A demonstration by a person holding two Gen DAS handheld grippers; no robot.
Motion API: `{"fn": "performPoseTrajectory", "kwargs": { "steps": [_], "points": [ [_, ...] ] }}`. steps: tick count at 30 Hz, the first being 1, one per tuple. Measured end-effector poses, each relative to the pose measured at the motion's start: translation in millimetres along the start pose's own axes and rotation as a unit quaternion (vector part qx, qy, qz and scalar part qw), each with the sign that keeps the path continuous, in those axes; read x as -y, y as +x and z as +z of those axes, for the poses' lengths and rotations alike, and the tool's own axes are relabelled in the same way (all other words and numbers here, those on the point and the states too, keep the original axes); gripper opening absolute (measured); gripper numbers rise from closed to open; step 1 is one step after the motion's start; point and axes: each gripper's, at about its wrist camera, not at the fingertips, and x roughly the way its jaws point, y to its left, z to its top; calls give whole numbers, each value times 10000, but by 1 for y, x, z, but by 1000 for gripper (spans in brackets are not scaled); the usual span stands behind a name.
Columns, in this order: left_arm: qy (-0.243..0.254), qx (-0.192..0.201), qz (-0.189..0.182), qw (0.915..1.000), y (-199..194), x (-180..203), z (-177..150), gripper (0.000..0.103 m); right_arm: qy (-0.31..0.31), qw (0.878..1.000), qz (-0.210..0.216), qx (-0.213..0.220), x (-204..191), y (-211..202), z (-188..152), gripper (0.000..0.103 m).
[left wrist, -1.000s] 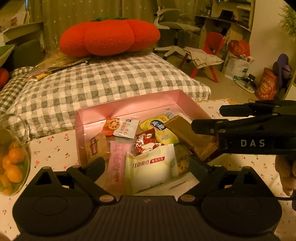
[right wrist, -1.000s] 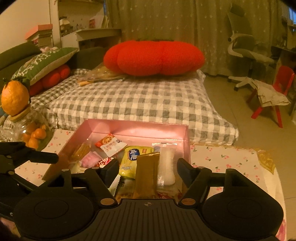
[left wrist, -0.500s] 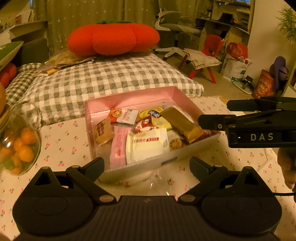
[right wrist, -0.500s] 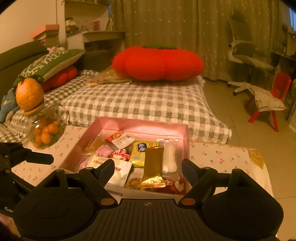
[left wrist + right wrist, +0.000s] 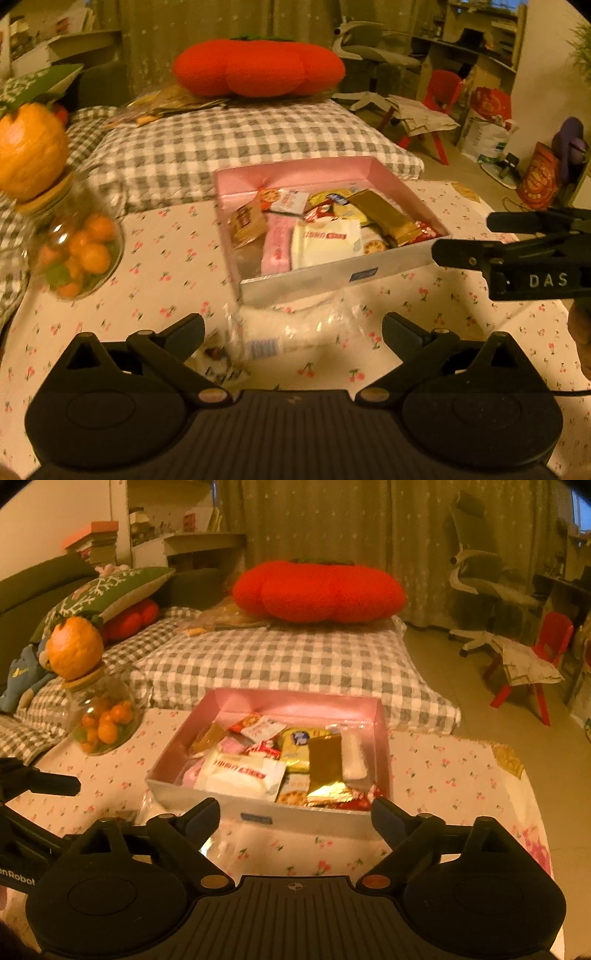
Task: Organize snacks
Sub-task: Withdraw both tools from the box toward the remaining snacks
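the left claw stands as wide as it goes and its jaws are opening further; nothing is gripped. between its fingers, lying on the table, is a clear wrapper, blurred; no pad presses on it, though whether a fingertip brushes it cannot be told.

the right claw is wide too, jaws opening, empty. its fingers frame the near wall of the box without touching it. a crinkled clear wrapper lies on the cloth just beside its left finger.

the box, pink inside with a silvery outer wall, sits on the cherry-print table in front of both claws. the snacks fill it: a white pack with red lettering at the near side, a gold pack to its right, a pink pack, a yellow pack, and smaller ones toward the far wall.

a glass jar of small oranges stands on the table left of the box, well apart. behind the table is a checked bed with a red cushion.
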Motion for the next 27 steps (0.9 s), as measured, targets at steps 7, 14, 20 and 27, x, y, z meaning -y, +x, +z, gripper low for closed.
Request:
{"fn": "performPoseTrajectory", "kwargs": {
  "steps": [7, 14, 20, 27],
  "points": [
    [-179, -176, 332, 9991, 0, -18, -19, 103, 54, 9995, 205, -242, -15, -4, -14, 93],
    [-170, -228, 528, 9982, -3, -40, -37, 103, -124, 9993, 216, -267, -25, -3, -31, 94],
    [-23, -240, 588, 9980, -2, -53, -54, 103, -593, 9980, 95, -203, -39, 4, -50, 98],
    [-221, -197, 417, 9987, 7, -63, -67, 103, -1186, 9923, 154, -319, -61, 14, -64, 98]
  ]
}}
